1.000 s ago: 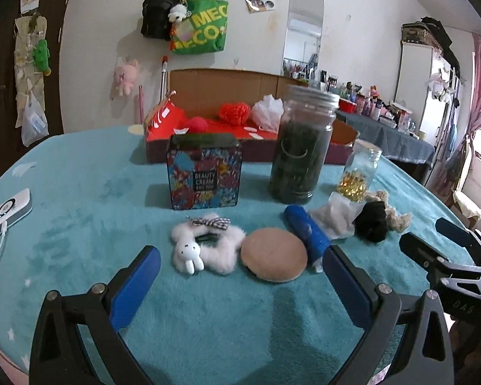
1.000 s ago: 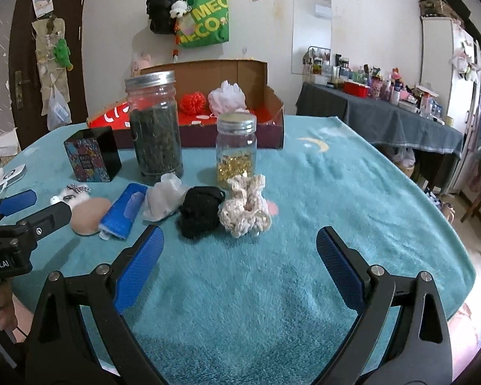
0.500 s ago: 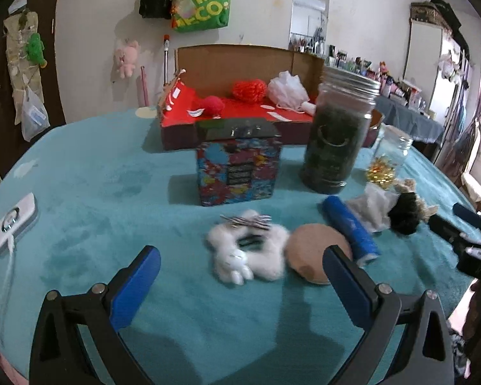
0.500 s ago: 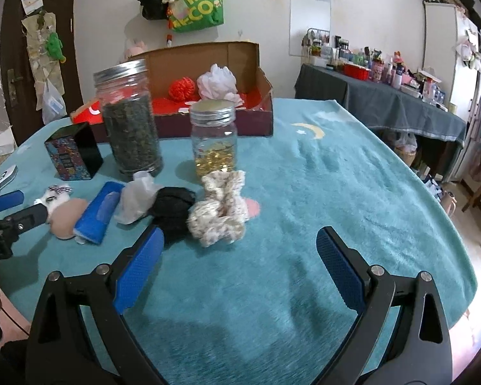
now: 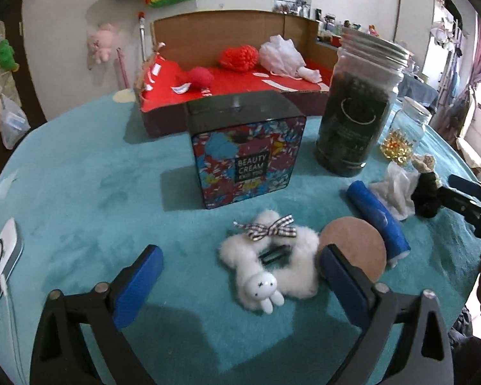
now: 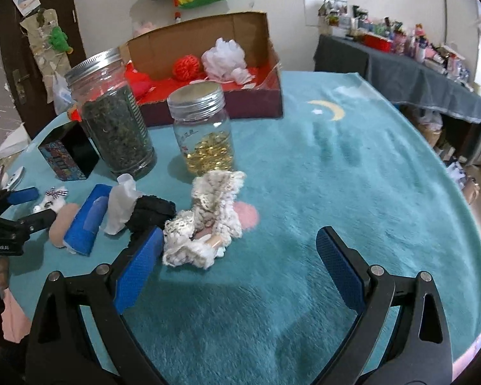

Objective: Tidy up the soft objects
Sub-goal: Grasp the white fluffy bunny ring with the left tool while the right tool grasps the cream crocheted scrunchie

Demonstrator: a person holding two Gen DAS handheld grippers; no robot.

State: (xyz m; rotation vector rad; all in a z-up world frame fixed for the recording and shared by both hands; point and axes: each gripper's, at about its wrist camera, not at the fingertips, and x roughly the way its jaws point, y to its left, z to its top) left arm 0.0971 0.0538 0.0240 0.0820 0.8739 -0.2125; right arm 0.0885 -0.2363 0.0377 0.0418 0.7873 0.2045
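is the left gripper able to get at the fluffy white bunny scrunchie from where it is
Probably yes. The left gripper is open, its jaws have just been closing slightly, and the fluffy white bunny scrunchie lies between the fingertips with nothing over it. The round tan puff touches its far side and might get caught.

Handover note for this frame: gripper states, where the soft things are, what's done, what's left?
Left gripper: open, its fingers have just been closing a little around the white fluffy hair tie, not pressing it.
Right gripper: open, empty, beside the cream lace scrunchie.
Done: red pom-poms and white puff lie in the cardboard box.
Left on the table: hair tie, lace scrunchie, black scrunchie, powder puff.
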